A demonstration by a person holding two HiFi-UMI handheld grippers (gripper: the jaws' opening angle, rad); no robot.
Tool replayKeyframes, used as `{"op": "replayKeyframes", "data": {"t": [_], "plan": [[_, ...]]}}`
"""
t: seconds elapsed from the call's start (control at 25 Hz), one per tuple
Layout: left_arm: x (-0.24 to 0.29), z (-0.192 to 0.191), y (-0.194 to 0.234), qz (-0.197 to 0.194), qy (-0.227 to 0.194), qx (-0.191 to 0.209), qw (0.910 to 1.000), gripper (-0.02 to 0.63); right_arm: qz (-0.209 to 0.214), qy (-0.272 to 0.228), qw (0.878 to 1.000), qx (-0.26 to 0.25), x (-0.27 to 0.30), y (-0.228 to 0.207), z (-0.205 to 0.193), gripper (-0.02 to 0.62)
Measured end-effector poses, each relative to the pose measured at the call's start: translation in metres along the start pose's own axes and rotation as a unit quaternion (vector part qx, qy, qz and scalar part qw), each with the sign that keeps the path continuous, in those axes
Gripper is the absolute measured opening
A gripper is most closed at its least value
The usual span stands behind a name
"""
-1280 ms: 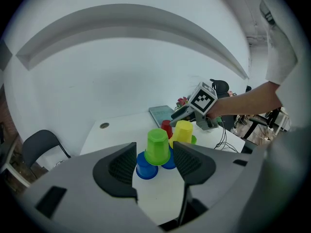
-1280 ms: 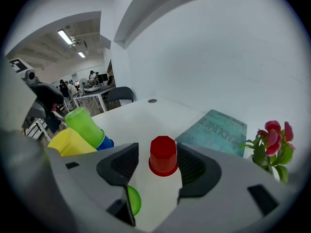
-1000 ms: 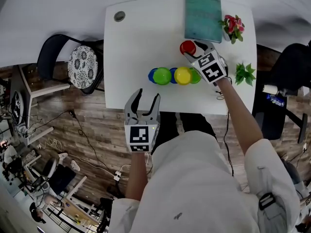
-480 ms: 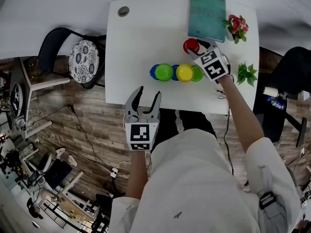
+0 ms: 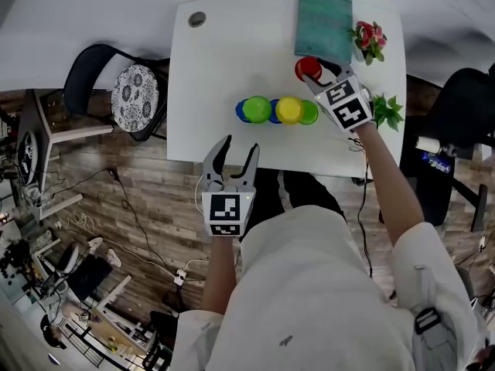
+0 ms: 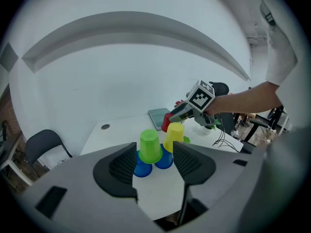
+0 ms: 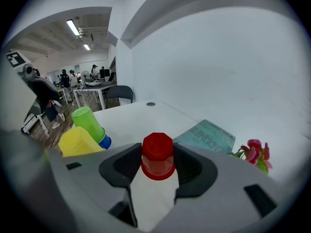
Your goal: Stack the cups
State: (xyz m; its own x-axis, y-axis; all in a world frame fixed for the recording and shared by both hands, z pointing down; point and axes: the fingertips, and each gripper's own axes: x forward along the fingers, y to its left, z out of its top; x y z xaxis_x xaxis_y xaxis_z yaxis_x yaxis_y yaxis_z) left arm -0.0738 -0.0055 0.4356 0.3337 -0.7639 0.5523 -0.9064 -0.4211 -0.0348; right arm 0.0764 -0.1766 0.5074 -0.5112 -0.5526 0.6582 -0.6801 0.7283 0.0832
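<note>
While the right gripper [image 7: 158, 165], whose jaws have just been closing, pinches the upturned red cup [image 7: 157, 152] by its sides near the table's [image 5: 224, 60] far right corner, just in front of the teal book [image 5: 323, 25], the left gripper [image 6: 155, 163] hangs off the near edge with its jaws wide and nothing in them. It seems best to carry the red cup level and high over the yellow cup [image 5: 290, 109] and green cup [image 5: 257, 109], perched on blue cups [image 5: 243, 115] toward the near edge, then lower it straight so nothing topples.
</note>
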Motion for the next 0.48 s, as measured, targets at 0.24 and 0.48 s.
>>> {"op": "replayKeyframes", "data": {"t": [0.24,0.48], "plan": [[-0.004,0.011,-0.015,-0.018,-0.014,0.003,0.9997,0.235,-0.009,-0.03,1.0,0.0,-0.047,0.002,0.024,0.21],[-0.004,0.027,-0.017,-0.032,-0.036,0.011,0.9988,0.219,0.003,-0.056,0.998,0.003,-0.085,0.02,0.045,0.21]]}}
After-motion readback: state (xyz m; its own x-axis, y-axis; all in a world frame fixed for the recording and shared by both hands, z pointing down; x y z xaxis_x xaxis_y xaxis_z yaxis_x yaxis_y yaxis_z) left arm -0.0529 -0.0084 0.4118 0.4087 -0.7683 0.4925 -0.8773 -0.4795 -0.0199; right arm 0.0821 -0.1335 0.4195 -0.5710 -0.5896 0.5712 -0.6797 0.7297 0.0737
